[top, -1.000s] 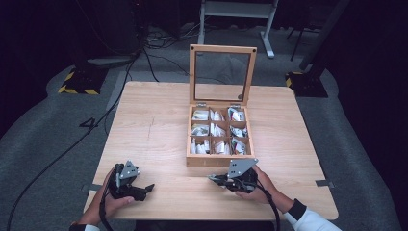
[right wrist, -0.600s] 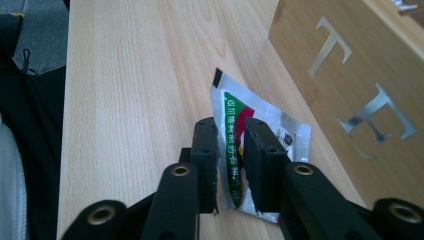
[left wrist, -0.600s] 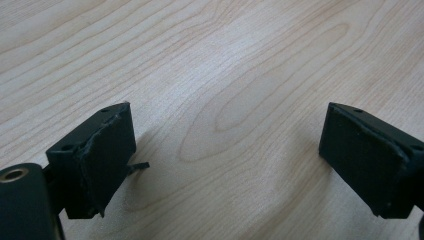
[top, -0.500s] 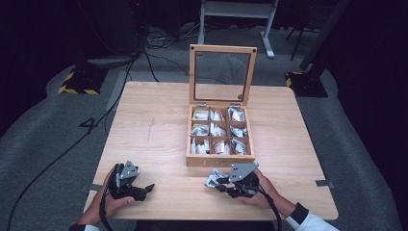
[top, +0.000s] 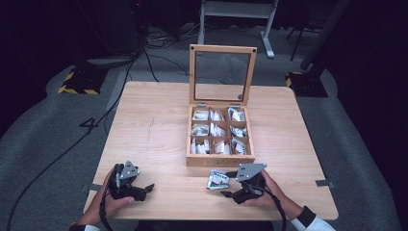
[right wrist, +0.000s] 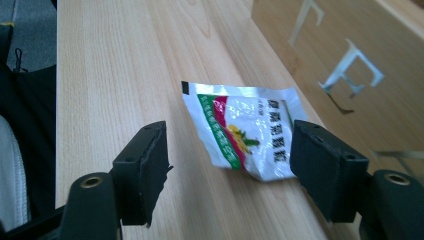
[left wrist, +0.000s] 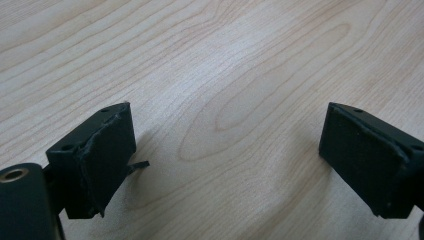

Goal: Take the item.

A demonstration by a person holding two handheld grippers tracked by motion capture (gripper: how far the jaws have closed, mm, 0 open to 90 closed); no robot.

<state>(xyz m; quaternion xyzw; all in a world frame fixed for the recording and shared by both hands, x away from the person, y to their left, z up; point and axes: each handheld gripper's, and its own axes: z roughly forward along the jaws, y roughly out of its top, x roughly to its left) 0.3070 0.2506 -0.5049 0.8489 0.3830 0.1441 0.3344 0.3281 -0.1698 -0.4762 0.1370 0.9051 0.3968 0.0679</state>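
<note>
Wooden worktop seen from above. A wooden box with nine compartments is placed right of centre, its glass-paned lid stood upright at the back. Sachets are packed in the compartments.

One loose sachet is laid flat on the worktop just in front of the box's front wall, white with green and red print. In the right gripper view it is seen just ahead of the jaws, not clamped.

Right gripper is held near the front edge, jaws spread wide. Left gripper is held at the front left, well apart from the box, jaws also spread, bare wood between them.
</note>
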